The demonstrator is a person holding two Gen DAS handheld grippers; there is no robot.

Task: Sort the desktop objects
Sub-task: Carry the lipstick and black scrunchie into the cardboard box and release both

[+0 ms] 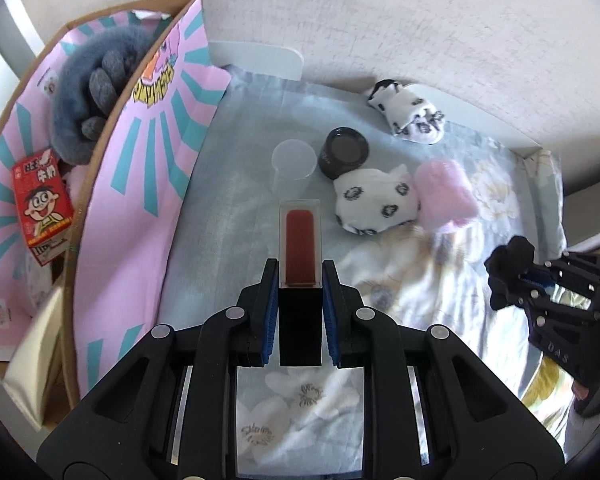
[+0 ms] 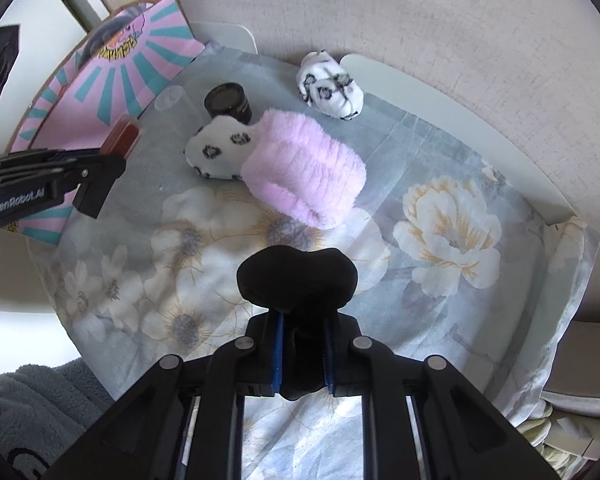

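Note:
My left gripper (image 1: pixel 300 276) is shut on a lipstick (image 1: pixel 300 256) with a black base and clear cap, held above the floral cloth (image 1: pixel 240 208); it also shows in the right wrist view (image 2: pixel 122 136). My right gripper (image 2: pixel 302 320) is shut on a black sock bundle (image 2: pixel 296 280), which shows at the right in the left wrist view (image 1: pixel 508 272). On the cloth lie a pink fluffy band (image 2: pixel 304 172), two white-and-black sock bundles (image 2: pixel 220 148) (image 2: pixel 330 84), a black jar (image 2: pixel 228 102) and a clear cup (image 1: pixel 294 164).
A pink-and-teal cardboard box (image 1: pixel 140 168) stands at the left, holding a grey plush item (image 1: pixel 96 88) and a red milk carton (image 1: pixel 42 204). A white tray rim (image 2: pixel 460 120) borders the cloth at the back, against a pale wall.

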